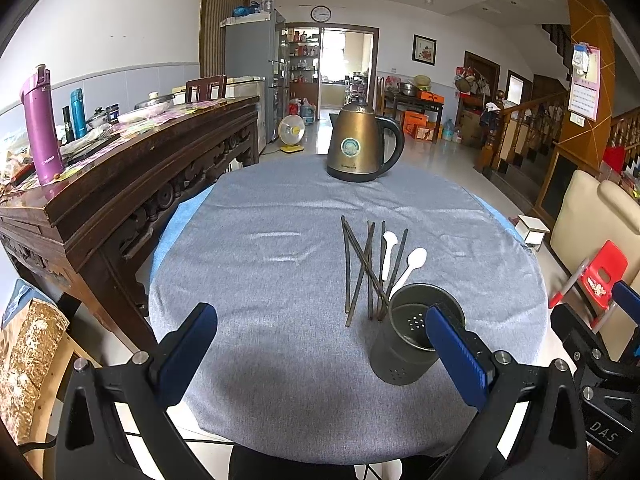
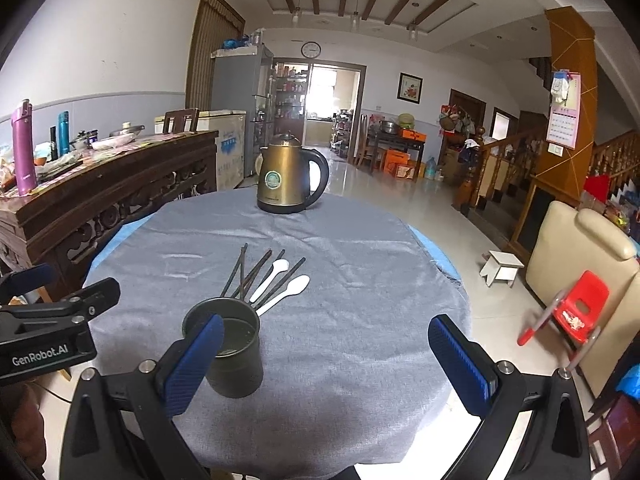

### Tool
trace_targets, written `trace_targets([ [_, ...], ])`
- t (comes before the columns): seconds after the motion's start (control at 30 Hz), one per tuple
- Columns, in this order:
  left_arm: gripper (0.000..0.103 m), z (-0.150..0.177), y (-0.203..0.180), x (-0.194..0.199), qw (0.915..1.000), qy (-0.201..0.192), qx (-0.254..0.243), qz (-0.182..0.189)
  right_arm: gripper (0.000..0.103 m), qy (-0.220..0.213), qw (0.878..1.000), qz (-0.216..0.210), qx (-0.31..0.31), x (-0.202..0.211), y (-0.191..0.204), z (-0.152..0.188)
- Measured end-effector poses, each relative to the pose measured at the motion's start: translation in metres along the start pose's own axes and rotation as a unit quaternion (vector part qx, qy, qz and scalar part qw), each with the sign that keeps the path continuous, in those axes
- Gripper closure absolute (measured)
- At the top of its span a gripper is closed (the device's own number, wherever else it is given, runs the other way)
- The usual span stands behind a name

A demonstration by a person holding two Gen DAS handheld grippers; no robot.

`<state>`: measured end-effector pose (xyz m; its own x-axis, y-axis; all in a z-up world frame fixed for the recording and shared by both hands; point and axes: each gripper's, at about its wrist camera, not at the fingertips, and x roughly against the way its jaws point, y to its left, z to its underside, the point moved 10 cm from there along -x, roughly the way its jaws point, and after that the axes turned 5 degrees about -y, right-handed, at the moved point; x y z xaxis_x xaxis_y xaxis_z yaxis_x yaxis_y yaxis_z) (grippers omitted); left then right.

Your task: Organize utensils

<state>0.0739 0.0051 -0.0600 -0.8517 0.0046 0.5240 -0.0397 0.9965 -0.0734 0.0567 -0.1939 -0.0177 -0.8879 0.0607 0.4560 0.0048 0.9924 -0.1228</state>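
A dark metal utensil holder [image 1: 404, 340] [image 2: 230, 354] stands upright and empty on the grey tablecloth near the front edge. Just behind it lie several dark chopsticks [image 1: 362, 270] [image 2: 250, 272] and two white spoons [image 1: 387, 254] [image 2: 286, 292], loosely fanned. My left gripper [image 1: 320, 328] hovers open over the near table edge, its right finger overlapping the holder's rim in view. My right gripper [image 2: 326, 340] is also open, with its left finger in front of the holder. Nothing is held between either pair of fingers.
A bronze electric kettle [image 1: 360, 144] [image 2: 288, 180] sits at the table's far side. A carved dark wood sideboard [image 1: 132, 176] with bottles and dishes runs along the left. A red child's chair [image 2: 576, 312], white stool [image 2: 502, 266] and cream sofa [image 2: 580, 256] stand right.
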Motion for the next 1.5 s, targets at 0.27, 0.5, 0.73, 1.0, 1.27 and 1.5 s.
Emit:
trace_targets([
  [0.27,0.000,0.005,-0.001,-0.004,0.9999,-0.001,0.009,0.012,0.000,-0.002,1.000,0.010,0.006,-0.003,0.000,0.002],
  [0.5,0.000,0.009,-0.004,-0.005,0.9987,0.006,0.040,0.031,0.000,0.010,1.000,0.012,0.008,-0.009,0.001,0.009],
  [0.73,0.000,0.012,-0.002,-0.009,0.9988,0.019,0.036,0.026,0.000,0.025,1.000,0.013,0.014,-0.017,0.004,0.017],
  [1.0,0.000,0.012,0.000,-0.022,0.9987,0.029,0.034,0.027,0.000,0.035,0.999,0.000,0.006,-0.029,0.006,0.021],
  [1.27,0.000,0.000,0.018,-0.070,0.9974,0.042,0.050,0.030,0.000,0.052,0.995,-0.071,-0.055,-0.061,-0.005,0.010],
  [1.5,0.000,-0.019,0.039,-0.124,0.9946,0.065,0.073,0.036,0.000,0.096,0.981,-0.126,-0.113,-0.131,-0.018,-0.006],
])
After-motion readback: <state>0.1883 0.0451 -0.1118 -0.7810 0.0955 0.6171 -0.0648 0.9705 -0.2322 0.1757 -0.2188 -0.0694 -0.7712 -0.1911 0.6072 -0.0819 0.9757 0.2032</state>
